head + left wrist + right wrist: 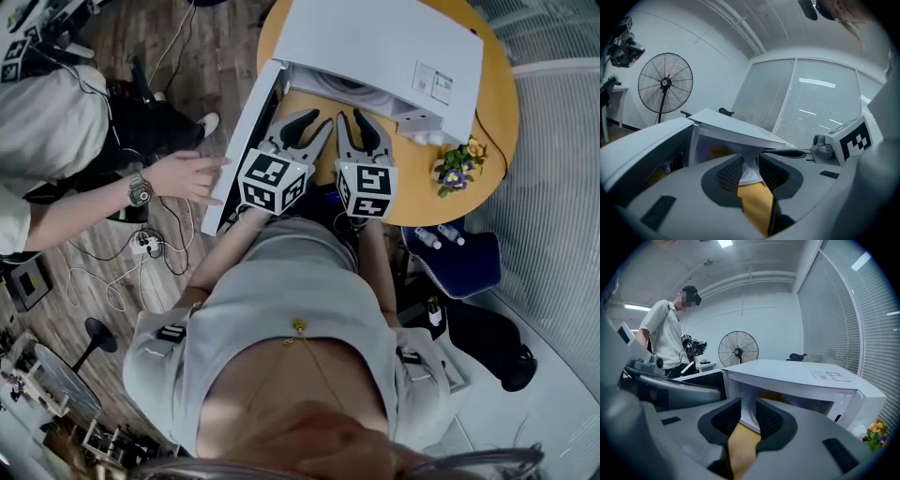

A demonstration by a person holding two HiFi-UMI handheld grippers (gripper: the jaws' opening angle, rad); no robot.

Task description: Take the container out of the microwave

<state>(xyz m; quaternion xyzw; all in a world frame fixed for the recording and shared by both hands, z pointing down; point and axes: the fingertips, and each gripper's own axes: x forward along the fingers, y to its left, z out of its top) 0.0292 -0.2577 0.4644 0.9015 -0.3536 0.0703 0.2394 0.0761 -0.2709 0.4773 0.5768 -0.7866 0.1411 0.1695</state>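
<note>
Standing on the round yellow tabletop (495,103), the white microwave (375,42) has its door (246,141) swung wide to the left. Both claws hover side by side just before the open cavity. The left claw (319,122) is parted narrowly with nothing between its pads, and the right claw (352,120) is the same. The container cannot be made out clearly: only a dim yellowish shape (774,397) shows inside the cavity. Another person's hand (187,175) rests at the door's outer edge. A small bunch of flowers (455,167) lies beside the microwave.
</note>
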